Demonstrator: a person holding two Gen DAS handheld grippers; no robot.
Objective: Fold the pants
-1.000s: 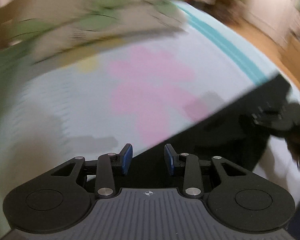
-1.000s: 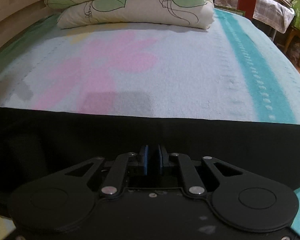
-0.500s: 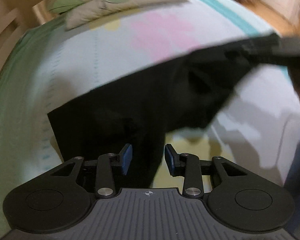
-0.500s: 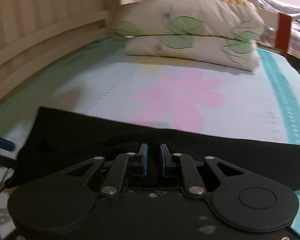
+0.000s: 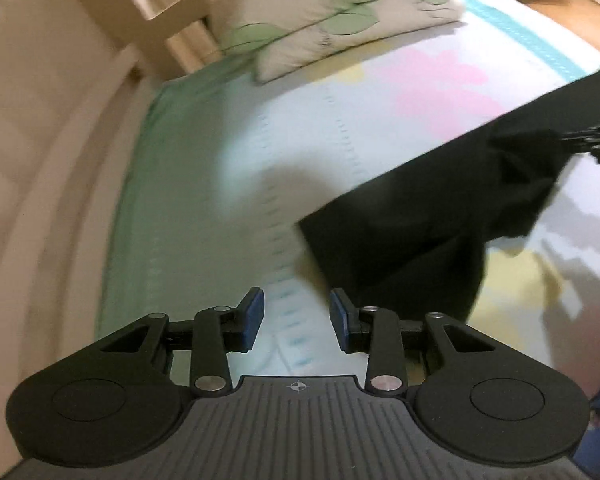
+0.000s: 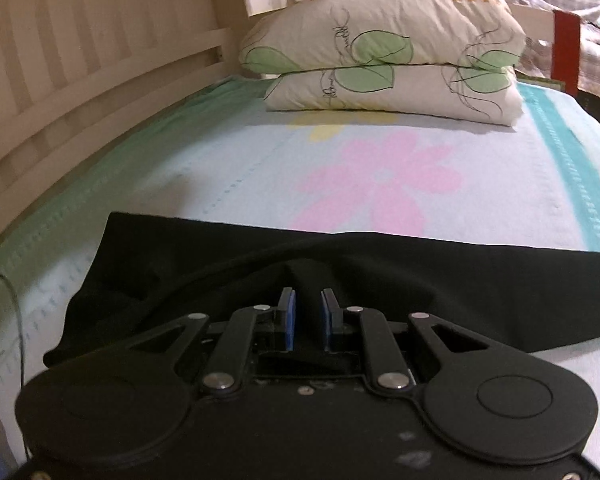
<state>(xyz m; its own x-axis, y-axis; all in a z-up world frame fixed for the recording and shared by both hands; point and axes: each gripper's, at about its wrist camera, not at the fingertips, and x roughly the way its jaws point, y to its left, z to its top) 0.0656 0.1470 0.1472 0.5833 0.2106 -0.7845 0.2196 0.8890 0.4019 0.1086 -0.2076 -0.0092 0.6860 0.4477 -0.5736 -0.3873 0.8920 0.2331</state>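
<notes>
Black pants [image 5: 400, 224] lie across a pale flowered blanket [image 5: 340, 120] on a bed. My left gripper [image 5: 296, 316] hangs open above bare blanket, just left of the pants' near corner, with nothing between its blue pads. In the right wrist view the pants [image 6: 460, 288] span the bed, and a ridge of fabric peaks right at my right gripper [image 6: 307, 304]. Its pads stand narrowly apart and seem to pinch that fabric. The left wrist view shows the right gripper [image 5: 568, 144] at the far right, with cloth tented up to its tip.
Two stacked leaf-print pillows [image 6: 380, 64] sit at the head of the bed. A cream slatted bed rail [image 6: 80, 80] runs along the left side. A thin cable [image 6: 16, 320] hangs at the left edge. Wooden floor [image 5: 580, 12] lies beyond the far side.
My left gripper swung left and up off the pants, staying open over bare blanket. My right gripper drew back and rose, and the pants' left end slid into its view.
</notes>
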